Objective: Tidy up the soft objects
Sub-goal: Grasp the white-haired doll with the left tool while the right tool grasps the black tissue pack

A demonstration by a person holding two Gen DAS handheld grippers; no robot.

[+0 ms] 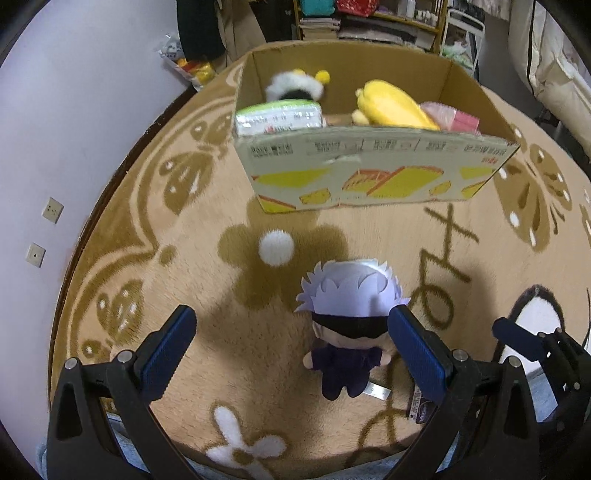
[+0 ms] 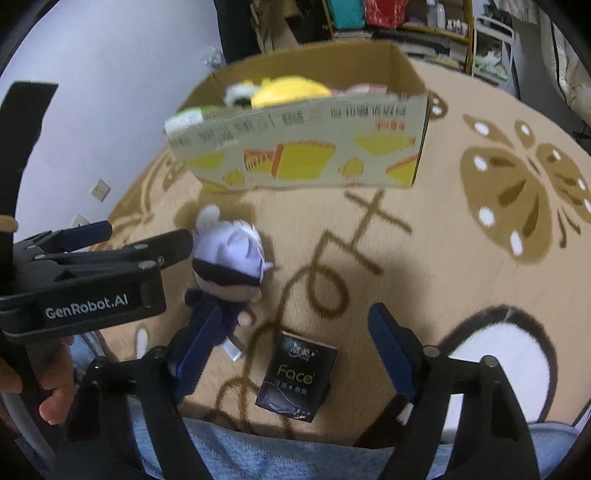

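A small plush doll (image 1: 349, 325) with pale lilac hair, a black blindfold and dark clothes lies on the tan rug; it also shows in the right wrist view (image 2: 229, 269). My left gripper (image 1: 291, 350) is open, its right finger beside the doll's head, not gripping it. My right gripper (image 2: 295, 354) is open above a black "Face" tissue pack (image 2: 297, 376), apart from it. A cardboard box (image 1: 369, 166) beyond holds a yellow plush (image 1: 391, 105), a white-and-black plush (image 1: 295, 86), a green tissue pack (image 1: 279, 118) and a pink item (image 1: 454, 118).
The rug (image 1: 221, 369) has brown flower and butterfly patterns. A white wall (image 1: 74, 110) with sockets runs along the left. Shelves and hanging clothes (image 1: 369, 18) stand behind the box. My left gripper's body (image 2: 85, 273) and hand sit at the left of the right wrist view.
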